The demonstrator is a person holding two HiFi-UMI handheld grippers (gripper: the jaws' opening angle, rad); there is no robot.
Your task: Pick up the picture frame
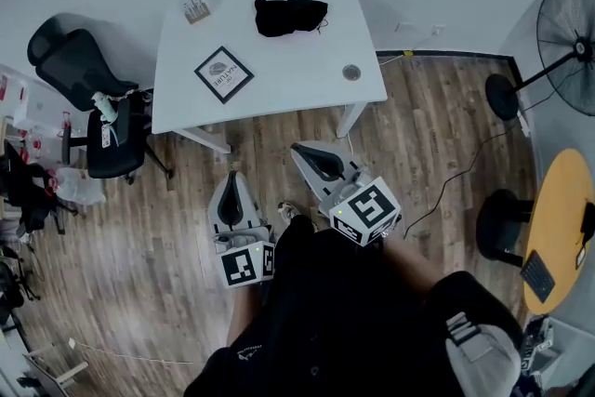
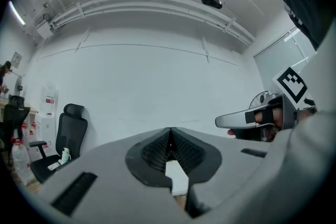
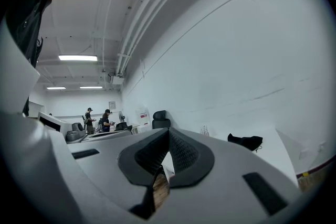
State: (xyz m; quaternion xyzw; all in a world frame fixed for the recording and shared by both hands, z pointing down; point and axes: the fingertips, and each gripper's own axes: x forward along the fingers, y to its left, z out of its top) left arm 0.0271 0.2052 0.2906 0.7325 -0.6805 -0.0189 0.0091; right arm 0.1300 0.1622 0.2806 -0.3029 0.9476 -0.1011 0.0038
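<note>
I hold both grippers low in front of me, pointing level over the wood floor toward the white table [image 1: 279, 98]. The left gripper [image 1: 232, 179] has its jaws pressed together on nothing, and so does the right gripper [image 1: 299, 149], which sits a little further forward. The picture frame [image 1: 223, 73] lies flat on the table's left half, turned cornerwise, well apart from both grippers, with a black cloth [image 1: 290, 15] beyond it. My hands are hidden under the marker cubes and my dark clothing. The frame's print is too small to read.
</note>
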